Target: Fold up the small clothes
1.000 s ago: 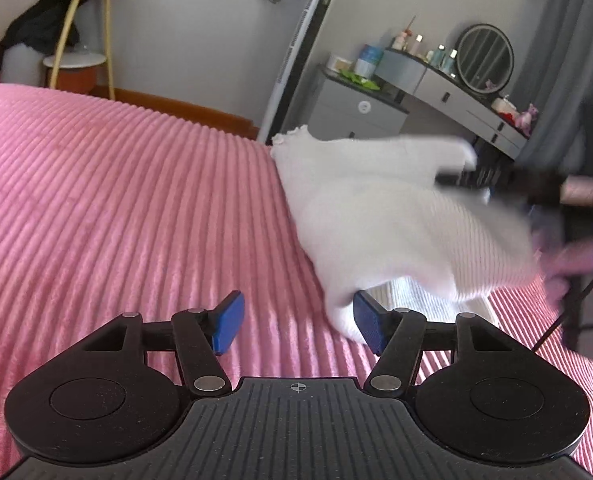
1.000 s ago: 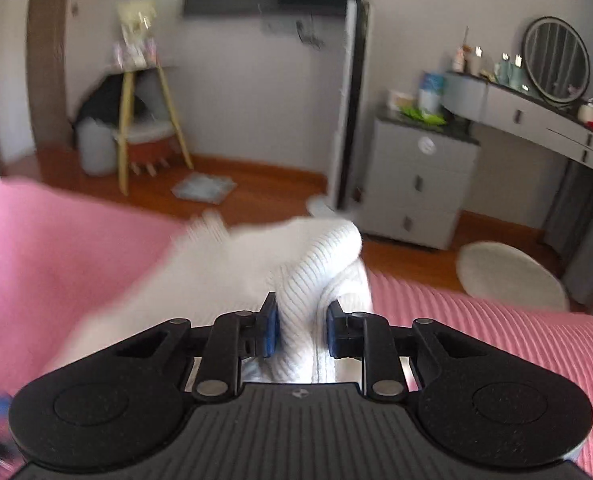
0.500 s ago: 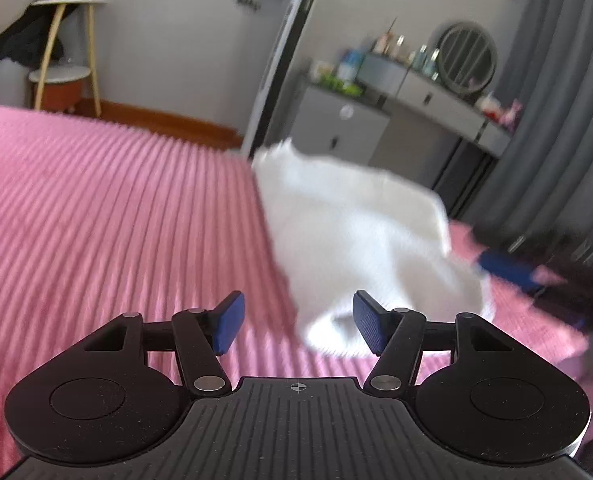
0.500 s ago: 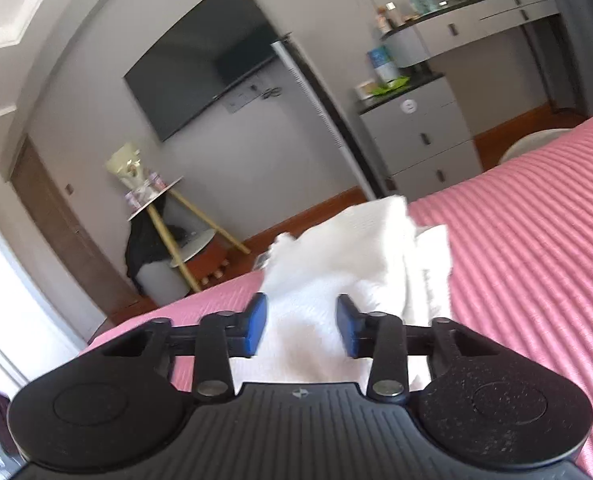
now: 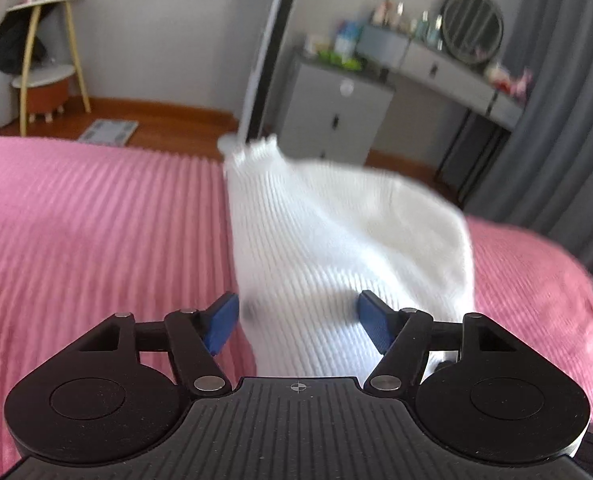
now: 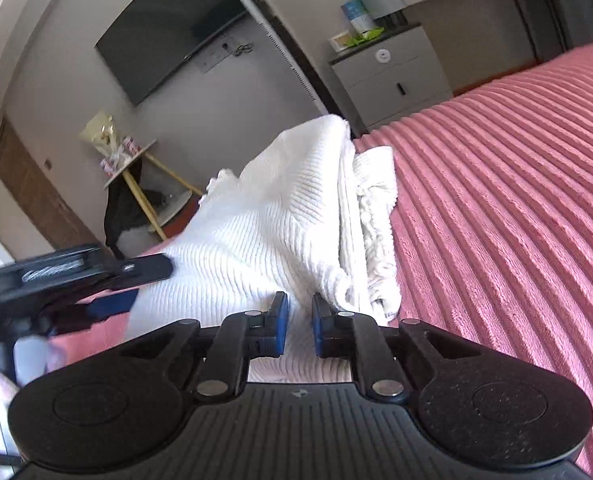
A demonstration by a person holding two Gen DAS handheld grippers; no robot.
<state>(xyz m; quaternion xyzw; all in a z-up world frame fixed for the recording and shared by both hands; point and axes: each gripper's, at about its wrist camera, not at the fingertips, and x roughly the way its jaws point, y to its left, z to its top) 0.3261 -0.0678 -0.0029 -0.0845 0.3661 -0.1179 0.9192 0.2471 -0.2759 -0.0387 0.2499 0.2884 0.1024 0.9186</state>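
Note:
A small white ribbed knit garment (image 5: 336, 240) lies bunched on the pink ribbed bedspread (image 5: 96, 240). My left gripper (image 5: 298, 322) is open, its blue pads on either side of the garment's near edge, not closed on it. In the right wrist view the same garment (image 6: 264, 232) lies folded over itself, with a thicker roll along its right side. My right gripper (image 6: 296, 324) has its jaws nearly together, pinching a fold of the garment's near edge. The left gripper (image 6: 96, 280) shows at the left of that view, beside the garment.
The pink bedspread (image 6: 516, 220) stretches to the right. Beyond the bed are a grey drawer cabinet (image 5: 336, 112), a dressing table with a round mirror (image 5: 472, 28), grey curtains (image 5: 556, 120), a yellow-legged side table (image 5: 44, 40) and a wall TV (image 6: 168, 32).
My left gripper has moved right and up to the garment, which now sits between its open pads. My right gripper has closed on the garment's near edge.

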